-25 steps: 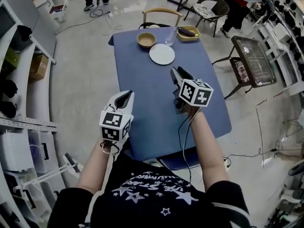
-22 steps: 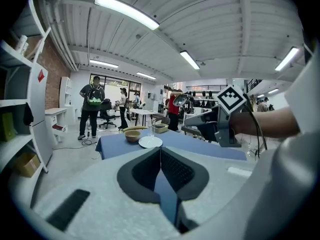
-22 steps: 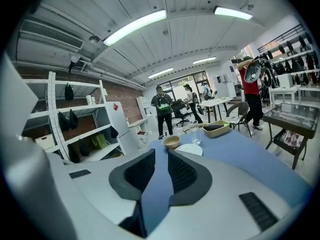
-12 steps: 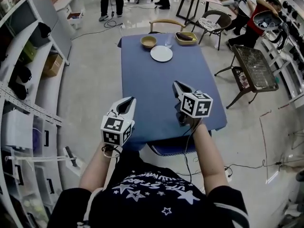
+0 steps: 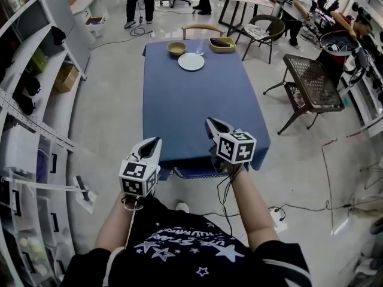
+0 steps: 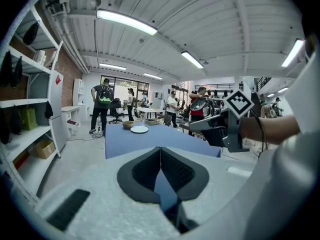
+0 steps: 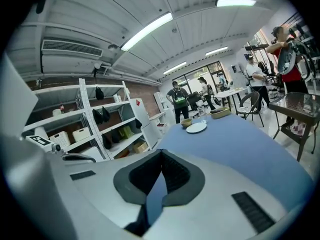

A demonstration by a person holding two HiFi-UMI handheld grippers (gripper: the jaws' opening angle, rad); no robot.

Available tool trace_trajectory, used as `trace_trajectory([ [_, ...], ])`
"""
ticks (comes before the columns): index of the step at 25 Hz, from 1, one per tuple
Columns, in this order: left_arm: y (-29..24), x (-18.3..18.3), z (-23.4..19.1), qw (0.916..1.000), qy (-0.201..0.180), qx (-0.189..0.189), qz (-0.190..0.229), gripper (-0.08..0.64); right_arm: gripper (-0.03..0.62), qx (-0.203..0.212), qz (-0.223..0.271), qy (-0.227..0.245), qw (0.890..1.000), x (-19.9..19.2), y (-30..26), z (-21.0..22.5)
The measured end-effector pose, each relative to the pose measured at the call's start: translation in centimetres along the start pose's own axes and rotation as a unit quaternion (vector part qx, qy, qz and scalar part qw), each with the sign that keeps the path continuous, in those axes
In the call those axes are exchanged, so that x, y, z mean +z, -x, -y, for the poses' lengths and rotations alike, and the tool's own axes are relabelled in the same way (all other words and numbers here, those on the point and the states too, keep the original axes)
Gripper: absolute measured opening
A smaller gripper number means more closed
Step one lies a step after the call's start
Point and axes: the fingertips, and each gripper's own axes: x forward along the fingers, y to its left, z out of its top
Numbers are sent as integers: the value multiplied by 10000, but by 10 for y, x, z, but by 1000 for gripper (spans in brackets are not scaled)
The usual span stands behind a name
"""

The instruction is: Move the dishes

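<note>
While empty, left hand-held gripper (image 5: 157, 140) and right (image 5: 209, 121) (both closed) hover

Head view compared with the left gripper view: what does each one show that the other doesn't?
Only the head view shows the person's starred shirt and the mesh side table. Only the left gripper view shows the ceiling lights and that the left hand-held gripper has its jaws together, empty. Both show the blue table, white plate, bowl and right hand-held gripper.

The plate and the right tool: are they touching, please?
Apart. Head view shows the plate at the far end of the table, the right tool over its near end.
</note>
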Motion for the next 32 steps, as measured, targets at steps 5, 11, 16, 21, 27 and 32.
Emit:
trace_trajectory([
  [5,12,-11,18,10000,38,-5,-44,18,3,161,-26,357,9992,-10,23,-14],
  [11,23,-21,25,9999,111,-10,-114,18,3,148,-40,468,9988,-22,31,-21],
  [16,44,-34,21,9997,211,59,-131,18,3,122,-152,609,9980,-38,31,-40],
  [21,76,-45,13,9990,405,194,-39,18,3,94,-233,935,9953,-54,39,-69],
  [27,117,-66,11,9976,654,230,-36,18,3,55,-174,1129,9934,-64,62,-105],
  [32,145,-80,29,9985,523,155,-15,18,3,7,-125,1143,9934,-78,89,-126],
])
